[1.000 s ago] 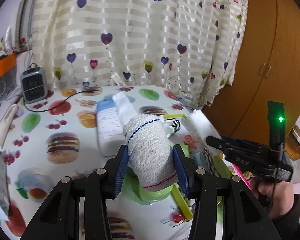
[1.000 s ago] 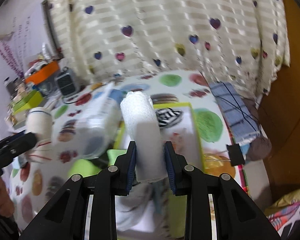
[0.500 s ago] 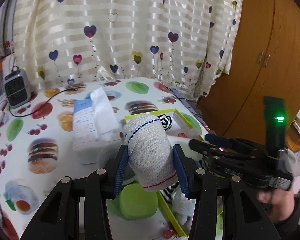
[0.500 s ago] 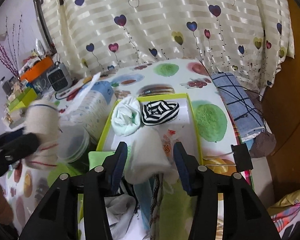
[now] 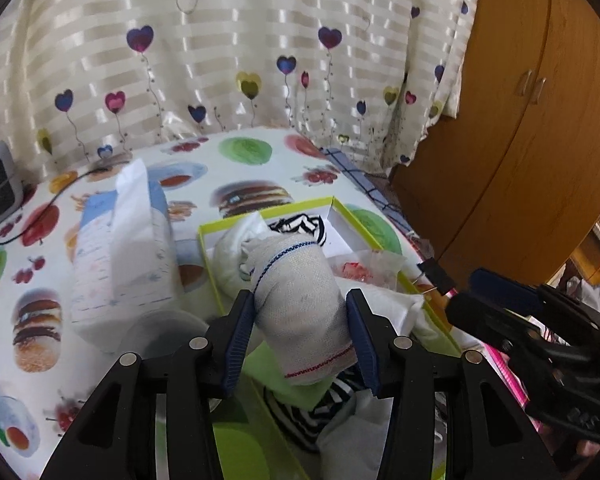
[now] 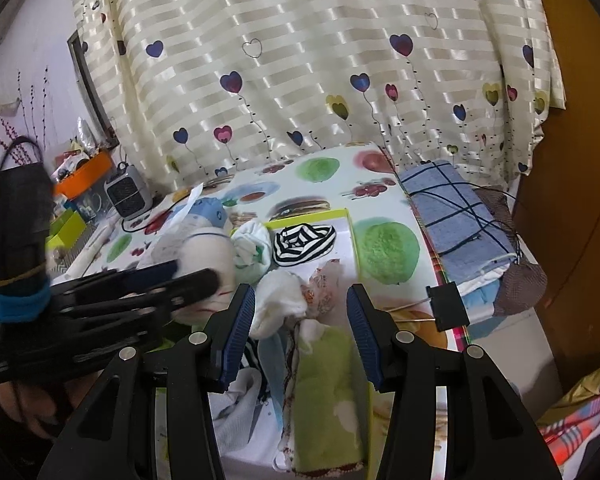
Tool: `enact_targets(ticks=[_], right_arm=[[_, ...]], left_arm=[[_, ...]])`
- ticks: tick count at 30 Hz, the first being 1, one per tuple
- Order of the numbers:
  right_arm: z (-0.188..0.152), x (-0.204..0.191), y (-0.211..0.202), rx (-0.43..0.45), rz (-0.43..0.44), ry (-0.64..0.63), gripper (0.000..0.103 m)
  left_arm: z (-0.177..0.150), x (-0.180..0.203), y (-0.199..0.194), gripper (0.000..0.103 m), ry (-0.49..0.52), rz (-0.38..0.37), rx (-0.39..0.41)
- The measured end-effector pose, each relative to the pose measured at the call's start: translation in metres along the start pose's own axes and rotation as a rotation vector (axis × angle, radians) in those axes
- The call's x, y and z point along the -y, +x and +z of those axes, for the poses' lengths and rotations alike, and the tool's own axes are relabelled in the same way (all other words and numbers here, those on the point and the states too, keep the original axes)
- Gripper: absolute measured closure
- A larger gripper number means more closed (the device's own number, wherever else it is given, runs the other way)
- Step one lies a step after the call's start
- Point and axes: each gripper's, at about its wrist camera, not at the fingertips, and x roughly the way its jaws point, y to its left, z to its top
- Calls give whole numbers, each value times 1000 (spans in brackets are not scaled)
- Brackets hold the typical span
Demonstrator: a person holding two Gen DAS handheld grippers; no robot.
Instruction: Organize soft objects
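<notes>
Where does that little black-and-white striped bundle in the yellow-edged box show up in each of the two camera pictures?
Left wrist view: the striped bundle sits just above centre, at the far end of the yellow-edged box, partly hidden behind the rolled grey sock.
Right wrist view: it lies near centre, fully visible, with a white-and-green bundle on its left.
Shared landmark: the black binder clip, right of the box.

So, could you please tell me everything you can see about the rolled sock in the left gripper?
The rolled sock is a pale grey, speckled knit bundle with a blue stitched line near its far end and a red one near its near end. It sits clamped between the left gripper pads, pointing away from the camera, held above the yellow-rimmed box.
</notes>
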Motion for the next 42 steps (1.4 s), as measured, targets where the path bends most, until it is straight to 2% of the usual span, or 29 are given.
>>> enact_targets(ticks=[5,10,16,25,42], right_arm=[[-5,5,4,-16,-1,6,54],[-7,8,3,-18,-6,18,54],[-9,5,-6,-10,-14,7,54],[-16,-15,-28,2,-25,-31,54],[-38,-66,-62,-10,-27,-120,50]], left_arm=[[-3,-2,15,57,0,0,-48],[-2,-1,14,57,0,-3,-40],[0,3,-13,55,16,-12,24],[-16,8,-57,55,31,-6,74],[-57,2,-116,55,22,8,119]])
